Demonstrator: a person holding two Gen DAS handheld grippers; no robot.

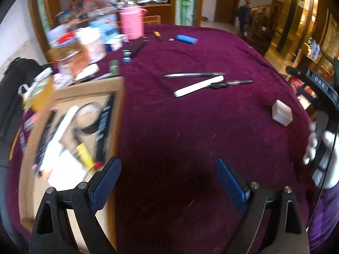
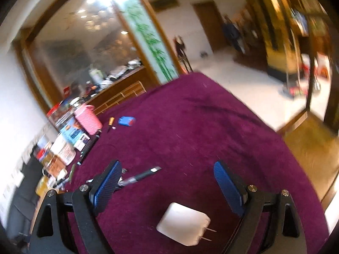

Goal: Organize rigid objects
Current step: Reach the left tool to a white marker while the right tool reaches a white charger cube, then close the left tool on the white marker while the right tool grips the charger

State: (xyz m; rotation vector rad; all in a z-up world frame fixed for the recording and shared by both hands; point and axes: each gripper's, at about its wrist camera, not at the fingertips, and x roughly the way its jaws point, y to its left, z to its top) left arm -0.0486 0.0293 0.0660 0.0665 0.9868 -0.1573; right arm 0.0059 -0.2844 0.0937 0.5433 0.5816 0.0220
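Observation:
My left gripper (image 1: 168,171) is open and empty above the purple cloth, beside a cardboard box (image 1: 70,139) that holds pens, a ruler and other items. On the cloth lie a black pen (image 1: 193,75), a white marker (image 1: 198,89) with another pen (image 1: 232,83), and a white charger plug (image 1: 281,113). My right gripper (image 2: 167,174) is open and empty, with the white charger plug (image 2: 183,223) lying on the cloth between its fingers, prongs to the right. A pen (image 2: 139,175) lies by its left finger.
A pink ribbed cup (image 1: 131,22), a blue lighter (image 1: 186,39), a small brown-handled tool (image 1: 157,35) and a black bar (image 1: 137,47) sit at the far side. Cluttered packets and jars (image 1: 84,42) crowd the far left. The table edge drops to floor on the right (image 2: 296,148).

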